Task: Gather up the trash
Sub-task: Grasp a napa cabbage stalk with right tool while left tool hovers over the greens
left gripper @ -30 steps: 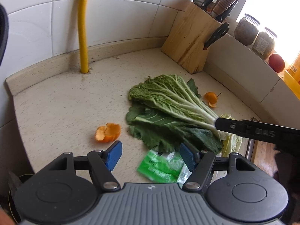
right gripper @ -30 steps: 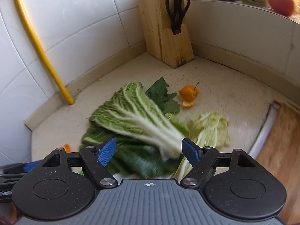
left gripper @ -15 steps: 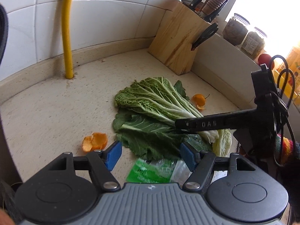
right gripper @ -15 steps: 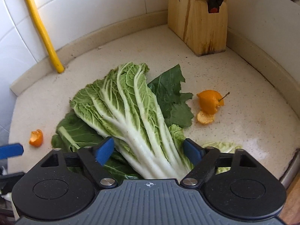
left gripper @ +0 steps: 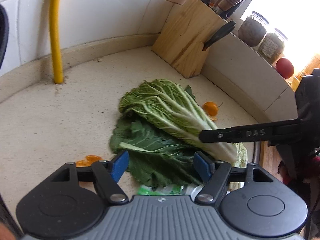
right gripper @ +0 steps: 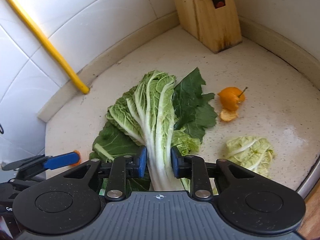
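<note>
Right tool [right gripper: 158, 164] clamped on cabbage leaf [right gripper: 152, 108] white stalk, crinkled green blade; left tool [left gripper: 161, 167] wide apart, empty.

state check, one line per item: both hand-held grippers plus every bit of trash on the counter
Right hand-held gripper: shut on the cabbage leaf stalk.
Left hand-held gripper: open, empty, over the dark green leaf.
Cabbage leaf: gripped at the stalk, blade on the counter.
Dark green leaf: flat, partly under the cabbage leaf.
Pale cabbage piece: loose, apart.
Orange peel with stem: loose, untouched.
Small orange peel: loose, beside the left fingers.
Green wrapper: mostly hidden.
</note>
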A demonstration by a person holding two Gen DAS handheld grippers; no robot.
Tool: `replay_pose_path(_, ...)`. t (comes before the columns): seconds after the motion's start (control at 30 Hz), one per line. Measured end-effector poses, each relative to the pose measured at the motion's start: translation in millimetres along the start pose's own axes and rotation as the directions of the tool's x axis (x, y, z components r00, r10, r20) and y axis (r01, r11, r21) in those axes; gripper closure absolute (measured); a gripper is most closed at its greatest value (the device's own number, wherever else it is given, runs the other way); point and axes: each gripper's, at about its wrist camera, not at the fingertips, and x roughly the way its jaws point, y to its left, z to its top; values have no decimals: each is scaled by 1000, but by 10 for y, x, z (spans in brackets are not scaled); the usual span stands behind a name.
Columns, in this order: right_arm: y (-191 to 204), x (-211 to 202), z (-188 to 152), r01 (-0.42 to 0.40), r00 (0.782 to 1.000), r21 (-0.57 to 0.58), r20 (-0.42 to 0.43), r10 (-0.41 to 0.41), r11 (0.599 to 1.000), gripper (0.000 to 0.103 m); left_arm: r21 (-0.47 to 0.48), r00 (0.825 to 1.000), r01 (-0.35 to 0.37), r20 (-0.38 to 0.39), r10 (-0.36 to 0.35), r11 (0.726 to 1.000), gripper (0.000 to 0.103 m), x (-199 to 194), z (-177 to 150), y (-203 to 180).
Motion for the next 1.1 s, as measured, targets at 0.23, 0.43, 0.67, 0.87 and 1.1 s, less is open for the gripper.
replay_pose_path(0.23, 7, 138, 101, -33, 999, 0, 10, 33, 999, 51, 2, 996, 84, -21, -84, 996, 35, 68, 51, -134)
replay_pose_path(0.43, 306, 456, 236, 83, 996, -165, -6, -85, 983, 44, 16, 996, 85, -25, -85, 996, 35, 93, 59, -180)
replay_pose_path(0.67, 54, 93, 217, -6, 999, -20, 34, 7, 1000, 80, 46, 994, 112, -22, -111, 993, 34, 69, 61, -252)
replay_pose_path(0.87, -425, -379, 78, -265, 952, 223, 214, 218, 938, 82, 76, 991, 133, -26, -131, 988, 33, 55, 86, -368)
replay_pose_path(1.1, -526, -259, -99, -207, 974, 257, 145, 175, 944, 82, 106, 986, 162, -65, -156, 981, 33, 148, 42, -515)
